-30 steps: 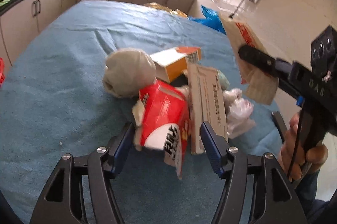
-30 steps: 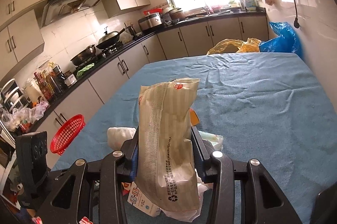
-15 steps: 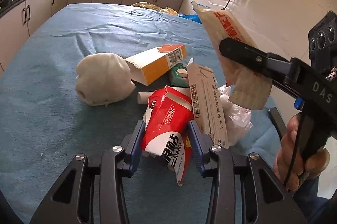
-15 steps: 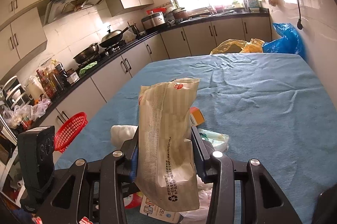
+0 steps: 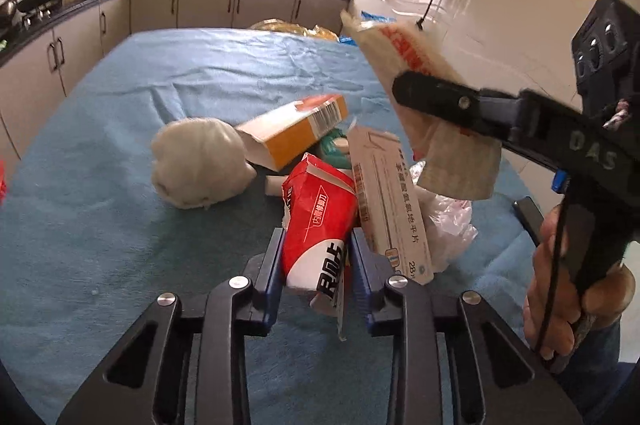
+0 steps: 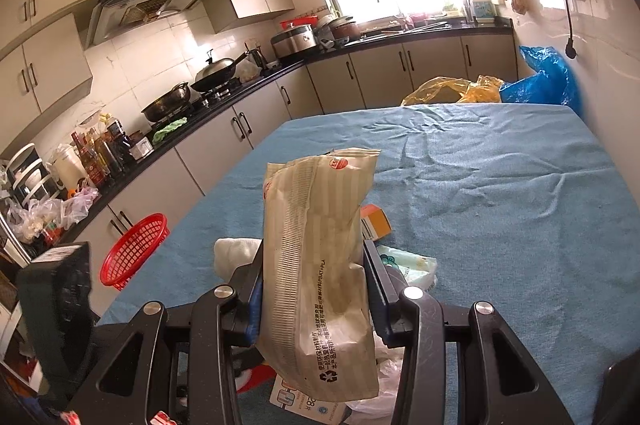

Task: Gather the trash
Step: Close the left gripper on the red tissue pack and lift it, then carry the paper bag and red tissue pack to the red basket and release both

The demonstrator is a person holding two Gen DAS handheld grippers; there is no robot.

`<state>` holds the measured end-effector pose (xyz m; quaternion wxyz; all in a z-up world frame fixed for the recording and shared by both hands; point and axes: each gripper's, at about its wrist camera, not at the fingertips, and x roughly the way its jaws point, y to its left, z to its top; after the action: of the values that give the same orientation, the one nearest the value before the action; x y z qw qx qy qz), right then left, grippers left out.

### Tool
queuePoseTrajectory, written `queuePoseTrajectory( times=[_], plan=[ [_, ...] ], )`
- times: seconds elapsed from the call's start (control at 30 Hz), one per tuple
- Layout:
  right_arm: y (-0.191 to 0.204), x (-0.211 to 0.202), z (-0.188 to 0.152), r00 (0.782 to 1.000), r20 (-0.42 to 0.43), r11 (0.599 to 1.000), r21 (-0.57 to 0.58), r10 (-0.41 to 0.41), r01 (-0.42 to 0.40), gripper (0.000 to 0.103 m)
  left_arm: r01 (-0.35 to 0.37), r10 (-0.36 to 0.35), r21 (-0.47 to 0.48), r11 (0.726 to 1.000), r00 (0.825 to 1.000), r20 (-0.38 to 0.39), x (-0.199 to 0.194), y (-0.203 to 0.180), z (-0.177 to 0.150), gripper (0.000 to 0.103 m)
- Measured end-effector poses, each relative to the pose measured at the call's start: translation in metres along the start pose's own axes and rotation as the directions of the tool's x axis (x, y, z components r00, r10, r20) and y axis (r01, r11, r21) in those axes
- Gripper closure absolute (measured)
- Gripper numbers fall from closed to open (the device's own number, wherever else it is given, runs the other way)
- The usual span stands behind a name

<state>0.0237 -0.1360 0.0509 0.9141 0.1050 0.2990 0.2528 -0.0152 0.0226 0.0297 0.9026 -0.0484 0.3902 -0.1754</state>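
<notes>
Blue cloth (image 5: 120,225) covers the whole table, wrinkled toward the far end, and the trash sits bunched near its front right part. At the pile's near edge the left gripper (image 5: 318,261) has just been closing, and its blue pads now press both sides of a red and white packet (image 5: 320,225). Just right of it leans a white carton (image 5: 390,209) over a clear plastic bag (image 5: 448,225); behind lie an orange box (image 5: 292,133) and a pale crumpled wad (image 5: 200,165). The right gripper (image 6: 314,281) is clamped on a tall beige paper bag (image 6: 316,265), lifted above the pile. Left and far stretches of cloth lie open. A red basket (image 6: 134,249) sits off the table's left edge beside the cabinets (image 6: 224,129); yellow and blue bags (image 6: 500,85) crowd the far corner.
</notes>
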Motion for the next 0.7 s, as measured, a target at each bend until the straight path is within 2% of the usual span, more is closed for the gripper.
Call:
queuePoseTrajectory(
  times=[0.1,0.3,0.47,0.7],
  plan=[
    [0.003,0.000,-0.001,1.000,-0.002,1.000,-0.009,0.002,-0.002,0.057,-0.005,0.005,-0.026,1.000,1.000,0.020,-0.012,0.012,0.001,0.073],
    [0.012,0.004,-0.005,1.000,-0.022,0.999,-0.041,0.003,-0.004,0.057,-0.056,0.060,-0.067,0.996,0.996,0.067,-0.036,0.037,0.002,0.073],
    [0.022,0.010,-0.013,0.998,-0.051,0.999,-0.023,0.026,-0.027,0.057,-0.087,0.095,-0.095,0.992,0.991,0.091,-0.051,0.052,0.000,0.073],
    [0.040,0.009,-0.028,0.997,-0.070,1.000,-0.023,0.013,-0.015,0.057,-0.129,0.143,-0.116,0.985,0.982,0.121,-0.069,0.066,-0.004,0.073]
  ],
)
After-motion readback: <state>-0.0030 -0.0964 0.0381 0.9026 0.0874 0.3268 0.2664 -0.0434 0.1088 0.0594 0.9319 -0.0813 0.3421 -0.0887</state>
